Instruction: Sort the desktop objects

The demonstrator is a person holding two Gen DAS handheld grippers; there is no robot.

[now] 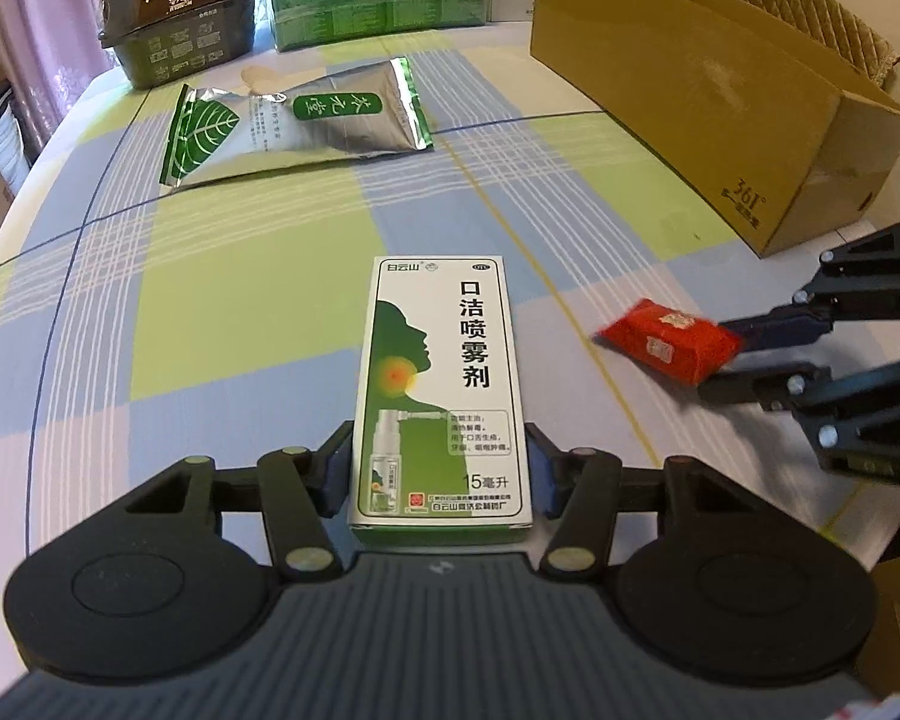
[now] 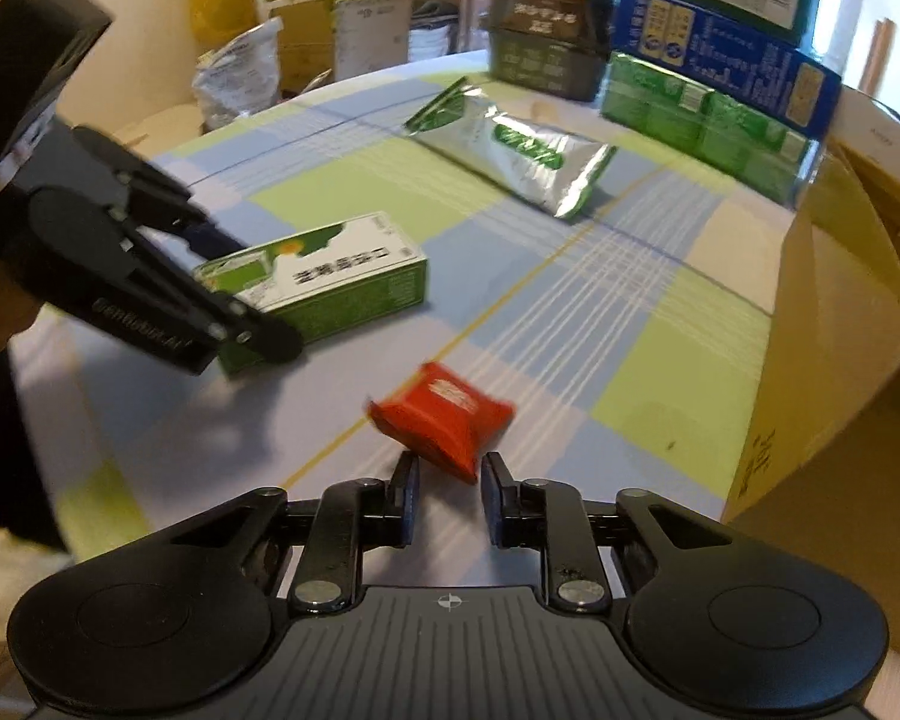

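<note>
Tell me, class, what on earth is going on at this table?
A person is sorting things on a checked tablecloth with tongs in each hand. The left tongs are closed on the near end of a green and white medicine box. The right tongs have their jaws on either side of a small red packet, apparently gripping its end; the picture is blurred there. A silver pouch lies farther back, and an open cardboard box stands on the right.
</note>
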